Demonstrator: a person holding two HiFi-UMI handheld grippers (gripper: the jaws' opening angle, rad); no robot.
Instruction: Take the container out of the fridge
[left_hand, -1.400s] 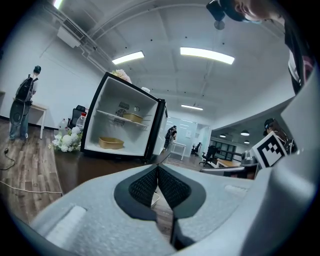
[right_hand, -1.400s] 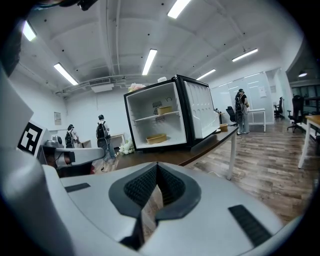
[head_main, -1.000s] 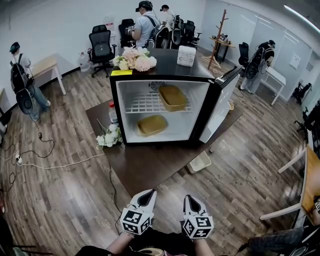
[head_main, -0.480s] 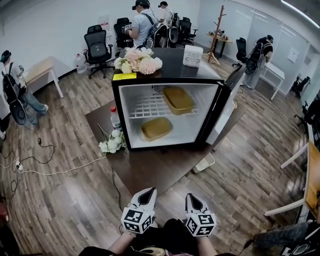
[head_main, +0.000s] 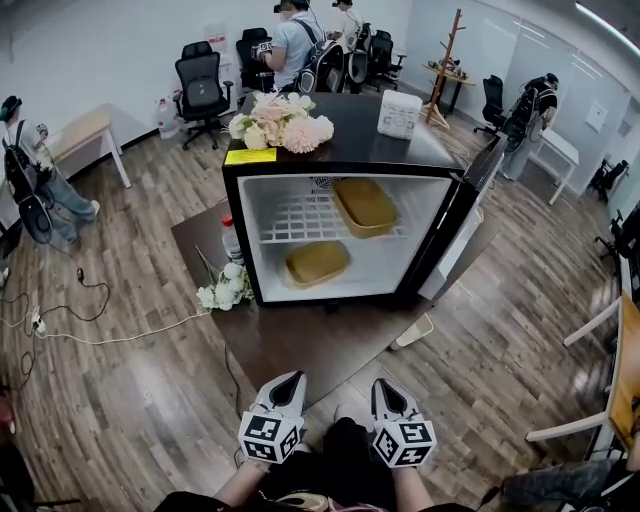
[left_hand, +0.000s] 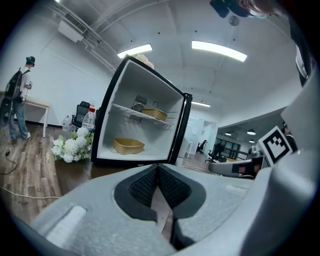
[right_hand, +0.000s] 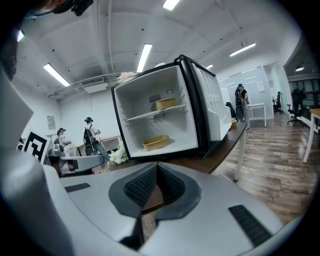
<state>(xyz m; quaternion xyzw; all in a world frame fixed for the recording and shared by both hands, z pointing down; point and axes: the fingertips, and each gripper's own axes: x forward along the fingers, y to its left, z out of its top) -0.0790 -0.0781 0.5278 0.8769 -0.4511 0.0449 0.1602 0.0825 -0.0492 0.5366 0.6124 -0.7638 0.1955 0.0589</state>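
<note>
From the head view I get what neither claw camera gives: the top of the fridge with flowers on it, and both containers seen from above. The upper container lies on the wire shelf, its long axis running inward. The lower container lies crosswise on the fridge floor, slightly skewed. Both are tan, shallow and round-cornered.

Left gripper view: the left claw is pressed together, empty.

Right gripper view: the right claw is likewise together, empty.

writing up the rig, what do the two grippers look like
Both match: the left gripper and right gripper have pale grey rounded shells, black ribbed pads inside the tips, and a white cube with black square markers at the back.
</note>
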